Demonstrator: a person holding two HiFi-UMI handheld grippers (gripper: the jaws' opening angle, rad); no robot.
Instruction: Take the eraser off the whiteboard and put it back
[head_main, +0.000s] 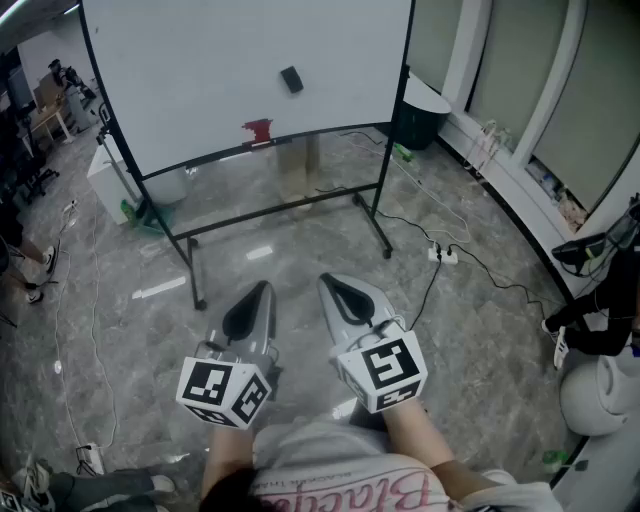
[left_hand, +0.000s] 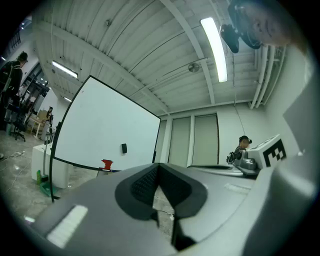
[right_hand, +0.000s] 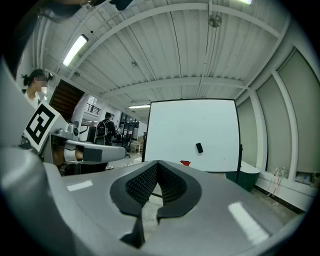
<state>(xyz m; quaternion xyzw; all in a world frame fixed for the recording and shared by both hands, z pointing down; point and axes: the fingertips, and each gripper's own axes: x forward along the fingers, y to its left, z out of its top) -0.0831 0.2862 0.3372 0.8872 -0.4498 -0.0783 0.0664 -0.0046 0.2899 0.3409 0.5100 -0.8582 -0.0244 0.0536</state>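
Observation:
A small black eraser (head_main: 291, 79) sticks to the white face of the whiteboard (head_main: 200, 70), right of its middle. It also shows as a dark patch, the eraser (right_hand: 199, 147) in the right gripper view and the eraser (left_hand: 124, 148) in the left gripper view. Both grippers are held low and level, well short of the board. My left gripper (head_main: 262, 290) is shut with nothing between its tips. Beside it my right gripper (head_main: 330, 283) is shut and empty too.
A red object (head_main: 258, 129) sits on the board's tray. The board stands on a black wheeled frame (head_main: 285, 210). A dark bin (head_main: 418, 112) stands to its right, and cables with a power strip (head_main: 442, 254) trail over the marble floor. People and chairs are at far left.

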